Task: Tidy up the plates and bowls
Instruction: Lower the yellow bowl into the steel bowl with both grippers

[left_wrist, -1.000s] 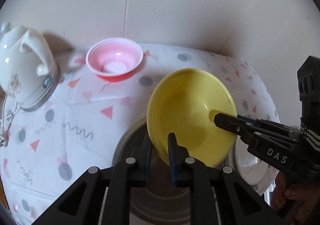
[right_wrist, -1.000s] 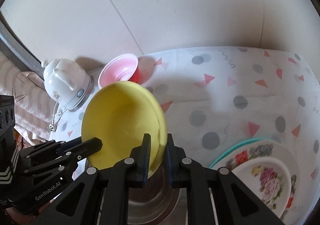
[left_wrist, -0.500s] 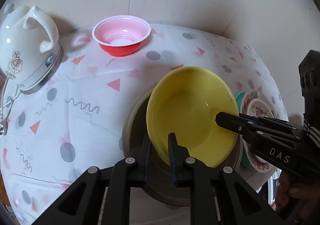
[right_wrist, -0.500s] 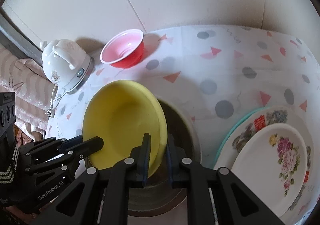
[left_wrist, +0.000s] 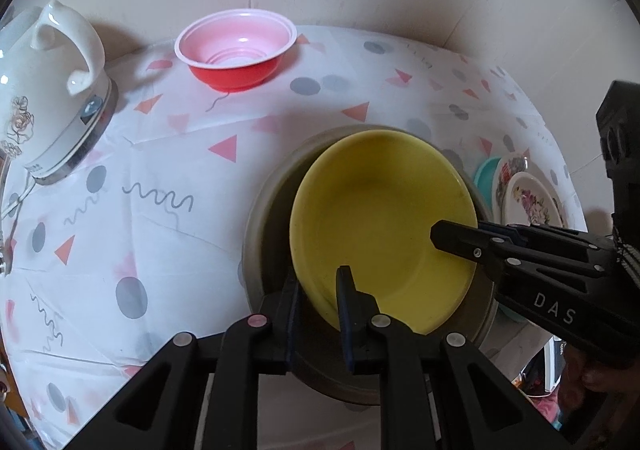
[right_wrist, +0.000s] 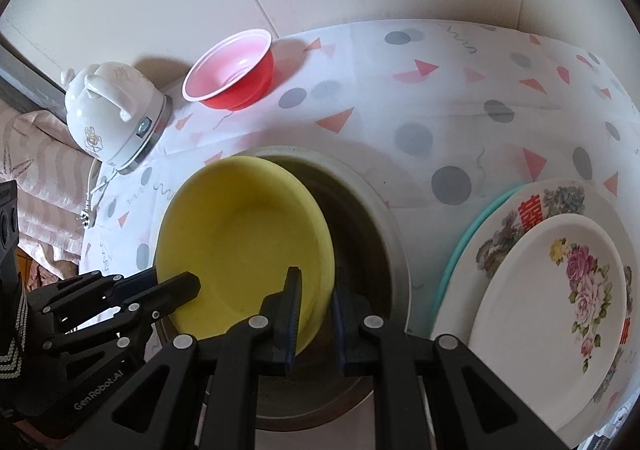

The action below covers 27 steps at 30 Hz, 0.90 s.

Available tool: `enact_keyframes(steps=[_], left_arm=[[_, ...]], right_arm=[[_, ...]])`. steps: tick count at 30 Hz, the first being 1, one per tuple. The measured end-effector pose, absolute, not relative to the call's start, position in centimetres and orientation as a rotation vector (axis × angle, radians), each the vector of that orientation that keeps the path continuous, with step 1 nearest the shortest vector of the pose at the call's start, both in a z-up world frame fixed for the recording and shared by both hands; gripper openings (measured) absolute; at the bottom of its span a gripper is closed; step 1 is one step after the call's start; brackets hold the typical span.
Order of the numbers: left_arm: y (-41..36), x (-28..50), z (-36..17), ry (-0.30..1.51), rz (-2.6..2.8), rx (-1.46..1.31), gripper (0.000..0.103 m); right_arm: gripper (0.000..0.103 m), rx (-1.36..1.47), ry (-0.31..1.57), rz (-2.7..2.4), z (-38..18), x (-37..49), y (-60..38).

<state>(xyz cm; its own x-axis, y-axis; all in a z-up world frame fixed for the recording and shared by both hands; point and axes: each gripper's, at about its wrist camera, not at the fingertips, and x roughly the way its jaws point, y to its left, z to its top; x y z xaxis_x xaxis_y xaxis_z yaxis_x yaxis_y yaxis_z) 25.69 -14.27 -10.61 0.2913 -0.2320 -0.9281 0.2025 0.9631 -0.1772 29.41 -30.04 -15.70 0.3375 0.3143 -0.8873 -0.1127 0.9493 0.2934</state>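
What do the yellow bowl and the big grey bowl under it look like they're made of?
Yellow bowl: likely plastic or melamine; matte, even, opaque colour with soft highlights. Grey bowl: probably metal, perhaps stainless steel; dull brushed sheen, thin pale rim, dark reflective inside. Neither is certain from looks alone.

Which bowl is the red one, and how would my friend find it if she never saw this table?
Start at the table with the spotted, triangle-patterned cloth and look to its far edge by the wall. There, beside the white kettle, sits the red bowl. It stands alone and untouched, red outside and pink inside, unlike the yellow bowl held over the metal basin.
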Motion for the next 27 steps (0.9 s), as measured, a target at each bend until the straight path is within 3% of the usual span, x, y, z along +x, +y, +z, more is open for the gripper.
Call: enact_keyframes(steps=[14, 19, 27], left_arm=[[-14.2, 26.3, -11.0, 1.263, -0.289, -0.023, 0.020], [-14.3, 26.3, -10.7, 1.261, -0.309, -0.019, 0.035], [-14.3, 26.1, -9.9, 1.226, -0.314, 0.005, 0.038]], right_arm=[[0.014, 0.141, 1.242, 0.250, -17.0, 30.3, -29.3], [0.014, 0.127, 1.257, 0.233, -17.4, 30.5, -29.1], [0.014, 0.123, 1.257, 0.225, -17.5, 30.7, -28.8]])
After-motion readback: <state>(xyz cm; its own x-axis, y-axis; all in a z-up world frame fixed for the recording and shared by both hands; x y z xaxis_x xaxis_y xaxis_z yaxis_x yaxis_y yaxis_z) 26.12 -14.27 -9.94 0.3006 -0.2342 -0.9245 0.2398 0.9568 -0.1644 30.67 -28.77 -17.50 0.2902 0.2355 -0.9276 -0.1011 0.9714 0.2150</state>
